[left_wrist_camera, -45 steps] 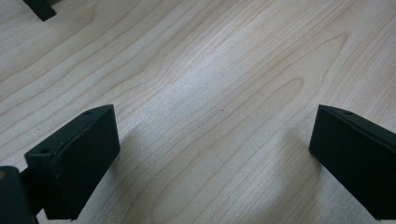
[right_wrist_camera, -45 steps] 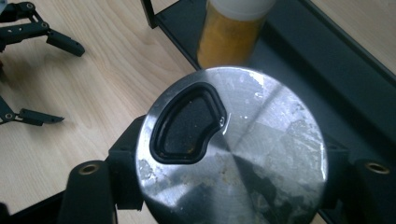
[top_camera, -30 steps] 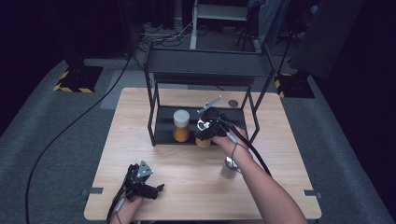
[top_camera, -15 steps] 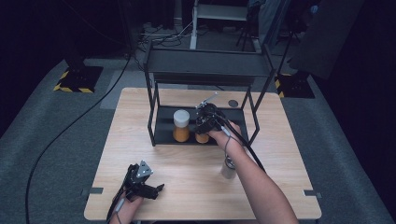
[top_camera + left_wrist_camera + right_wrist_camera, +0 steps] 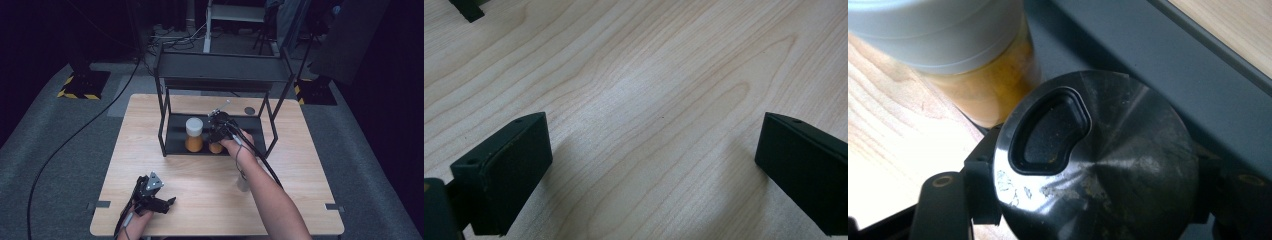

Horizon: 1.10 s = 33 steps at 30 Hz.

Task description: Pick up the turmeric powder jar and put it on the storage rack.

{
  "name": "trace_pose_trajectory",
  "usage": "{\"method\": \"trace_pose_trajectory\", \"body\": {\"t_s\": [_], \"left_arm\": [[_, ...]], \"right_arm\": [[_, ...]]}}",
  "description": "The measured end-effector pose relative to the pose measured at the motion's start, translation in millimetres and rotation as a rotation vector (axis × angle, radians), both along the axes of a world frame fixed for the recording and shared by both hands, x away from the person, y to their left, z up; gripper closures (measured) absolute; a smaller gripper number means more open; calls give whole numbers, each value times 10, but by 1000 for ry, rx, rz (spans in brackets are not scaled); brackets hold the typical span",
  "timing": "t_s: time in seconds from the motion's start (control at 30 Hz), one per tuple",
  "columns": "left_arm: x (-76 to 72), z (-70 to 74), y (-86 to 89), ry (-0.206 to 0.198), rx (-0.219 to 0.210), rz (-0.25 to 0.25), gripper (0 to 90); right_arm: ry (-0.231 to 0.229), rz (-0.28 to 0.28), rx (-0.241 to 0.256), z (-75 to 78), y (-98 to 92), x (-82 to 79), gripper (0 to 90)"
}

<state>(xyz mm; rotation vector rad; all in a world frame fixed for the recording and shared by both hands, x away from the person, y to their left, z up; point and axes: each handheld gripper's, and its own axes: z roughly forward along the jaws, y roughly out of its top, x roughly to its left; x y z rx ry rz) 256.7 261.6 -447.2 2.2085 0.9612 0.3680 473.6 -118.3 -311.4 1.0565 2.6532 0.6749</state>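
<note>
Down at the near edge of the table [image 5: 150, 107], the left gripper [image 5: 159, 201] is sitting low over bare wood, and its own view has the two black jaws spread wide with nothing but wood grain between them. So that claw is wide open and holding nothing.

A bit further in, a small pale container [image 5: 243, 183] is standing on the table right by the person's right forearm, mostly hidden, so I can't tell what's in it.

Further still, the right gripper [image 5: 217, 131] is reaching into the bottom tray of the black rack [image 5: 222, 75]. Its view is looking straight down on a dark round lid [image 5: 1098, 165] with a kidney-shaped flap, and the jaws are pressing it from both sides, so it's clamping that jar [image 5: 216, 147]. From above, the jar is showing orange at the bottom, resting on the tray.

Just beside it on the left, a second jar [image 5: 194, 134] with a white lid is standing upright on the tray, about half full of chunky orange-yellow stuff.

Past the rack, a small dark disc [image 5: 249, 110] is lying on the wood.
</note>
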Motion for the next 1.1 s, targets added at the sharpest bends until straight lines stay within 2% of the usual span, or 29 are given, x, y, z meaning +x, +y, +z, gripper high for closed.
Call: {"method": "trace_pose_trajectory", "body": {"t_s": [0.47, 0.53, 0.7, 0.8, 0.93, 1.1], "left_arm": [[1, 0, 1, 0, 0, -1, 19], [-1, 0, 0, 0, 0, 0, 19], [-1, -1, 0, 0, -1, 1, 19], [-1, 0, -1, 0, 0, 2, 19], [-2, -1, -1, 0, -1, 3, 19], [-2, -1, -2, 1, -1, 5, 19]], "right_arm": [[24, -40, 7, -92, -34, 88, 316], [31, -50, 21, -108, -71, 98, 315], [27, -42, 22, -116, -80, 94, 307], [33, -48, 27, -116, -96, 99, 199], [9, -50, 31, -82, -160, 36, 119], [-12, -49, 59, 21, -296, -94, 91]]}}
